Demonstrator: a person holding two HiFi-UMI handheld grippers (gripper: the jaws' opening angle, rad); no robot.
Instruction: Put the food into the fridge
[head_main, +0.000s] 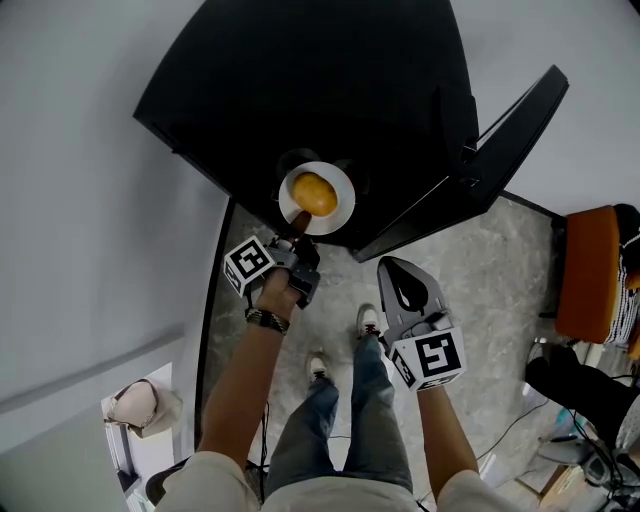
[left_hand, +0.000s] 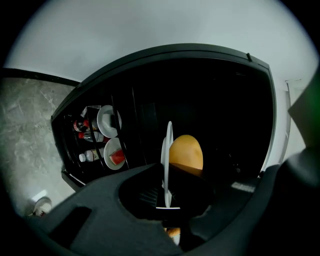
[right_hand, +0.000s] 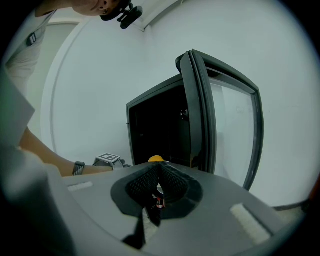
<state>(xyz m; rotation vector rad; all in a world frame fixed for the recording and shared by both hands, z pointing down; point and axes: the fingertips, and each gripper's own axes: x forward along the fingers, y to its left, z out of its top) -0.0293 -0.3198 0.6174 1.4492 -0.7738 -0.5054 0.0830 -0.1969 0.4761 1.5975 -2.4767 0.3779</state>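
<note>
The black fridge (head_main: 330, 90) (left_hand: 210, 90) (right_hand: 155, 125) is standing straight in front of you against the white wall. Its door (head_main: 500, 140) (right_hand: 220, 115) is hanging wide open on your right, and the inside is showing as a dark cavity. The grey stone floor (head_main: 480, 260) (left_hand: 25, 125) is spreading out under your feet.

You are holding your left gripper (head_main: 297, 225) (left_hand: 167, 200) out to the fridge's open front. Its marker cube (head_main: 249, 266) (right_hand: 109, 158) is sitting just behind the jaws, and a dark band (head_main: 266, 319) is circling your wrist. The jaws are pinching the near rim of the white plate (head_main: 340, 205) (left_hand: 168, 145), so in the left gripper view the plate is appearing edge-on between them.

You are keeping your right gripper (head_main: 392, 265) (right_hand: 159, 167) back near your body, just beside the open door, with its own cube (head_main: 432, 358) riding near your hand. Its jaws are resting together at the tips and gripping nothing.

The plate is hanging in the air at the mouth of the fridge, carried only by that left grip. Whether it is already past the threshold I cannot tell.

The round orange-yellow food (head_main: 315, 193) (left_hand: 186, 152) (right_hand: 155, 159) is lying on the plate, towards its middle.

Lower in the fridge, on dark wire racks, two more white plates are sitting: one (left_hand: 109, 121) is looking bare, and the other (left_hand: 115, 154) is carrying a red slice of watermelon. A few small bottles (left_hand: 90, 156) are lying just beside them.
</note>
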